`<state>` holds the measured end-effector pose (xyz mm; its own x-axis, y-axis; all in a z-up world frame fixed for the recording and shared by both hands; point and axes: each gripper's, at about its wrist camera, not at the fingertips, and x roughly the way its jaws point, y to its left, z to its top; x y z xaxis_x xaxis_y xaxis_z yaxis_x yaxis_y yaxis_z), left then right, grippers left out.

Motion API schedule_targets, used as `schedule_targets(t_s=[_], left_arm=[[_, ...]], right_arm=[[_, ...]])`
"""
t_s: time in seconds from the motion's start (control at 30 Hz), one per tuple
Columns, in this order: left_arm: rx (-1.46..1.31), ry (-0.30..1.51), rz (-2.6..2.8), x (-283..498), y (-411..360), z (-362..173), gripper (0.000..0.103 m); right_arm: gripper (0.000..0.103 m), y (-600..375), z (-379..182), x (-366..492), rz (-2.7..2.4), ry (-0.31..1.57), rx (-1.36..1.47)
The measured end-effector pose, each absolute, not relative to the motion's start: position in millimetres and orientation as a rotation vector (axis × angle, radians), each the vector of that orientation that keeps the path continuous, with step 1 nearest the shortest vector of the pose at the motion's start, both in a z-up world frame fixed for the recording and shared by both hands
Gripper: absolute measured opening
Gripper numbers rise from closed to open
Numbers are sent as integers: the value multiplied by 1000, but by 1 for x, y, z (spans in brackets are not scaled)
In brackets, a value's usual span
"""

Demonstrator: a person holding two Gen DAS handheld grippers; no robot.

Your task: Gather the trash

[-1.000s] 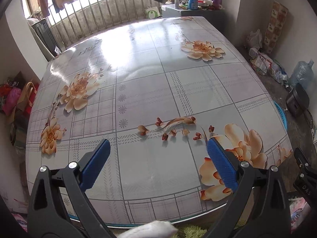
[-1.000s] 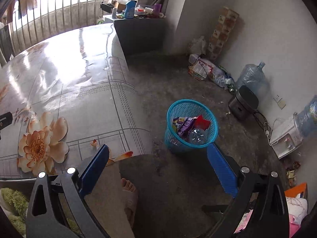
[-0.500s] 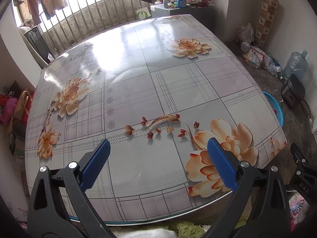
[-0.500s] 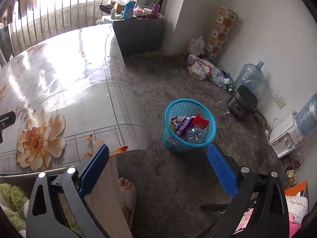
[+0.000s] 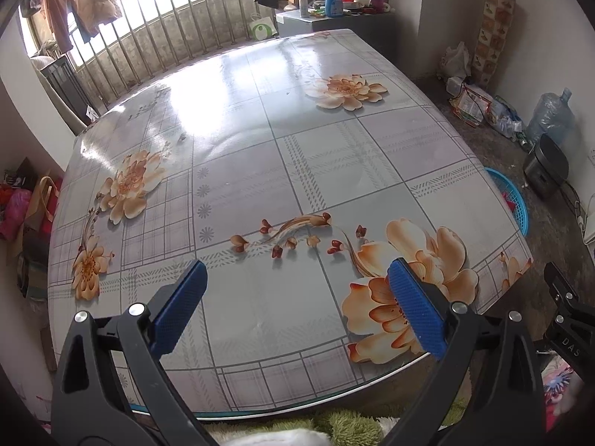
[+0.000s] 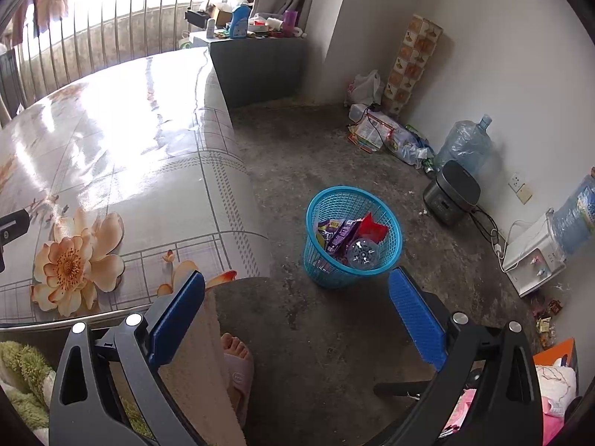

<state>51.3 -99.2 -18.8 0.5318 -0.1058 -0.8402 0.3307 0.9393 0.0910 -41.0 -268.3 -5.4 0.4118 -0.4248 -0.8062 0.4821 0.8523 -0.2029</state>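
Note:
A blue mesh wastebasket [image 6: 353, 238] stands on the concrete floor right of the table, holding wrappers [image 6: 340, 232] and a clear plastic bottle [image 6: 362, 254]; its rim [image 5: 515, 200] peeks past the table edge in the left wrist view. My right gripper [image 6: 297, 293] hangs open above the floor, near the basket, with nothing between its blue pads. Over the near edge of the flowered table [image 5: 260, 156] my left gripper [image 5: 297, 290] is open and holds nothing. No loose trash shows on the tabletop.
A person's foot in a slipper [image 6: 238, 368] is on the floor below my right gripper. Along the right wall stand a rice cooker [image 6: 452, 195], water jugs [image 6: 465, 145], a bag pile [image 6: 386, 133] and a water dispenser [image 6: 535, 256]. A cluttered cabinet [image 6: 256, 63] stands beyond the table.
The left gripper has drawn back and swung slightly, so more of the table shows. The right view shifted a little toward the basket. Both stayed open.

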Motion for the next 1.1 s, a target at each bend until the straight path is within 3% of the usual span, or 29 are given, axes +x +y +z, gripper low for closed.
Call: schedule_targets(t_s=[1.1], left_arm=[[250, 971, -264, 51, -97, -16, 94]], right_arm=[[96, -267, 0, -42, -565, 988, 62]])
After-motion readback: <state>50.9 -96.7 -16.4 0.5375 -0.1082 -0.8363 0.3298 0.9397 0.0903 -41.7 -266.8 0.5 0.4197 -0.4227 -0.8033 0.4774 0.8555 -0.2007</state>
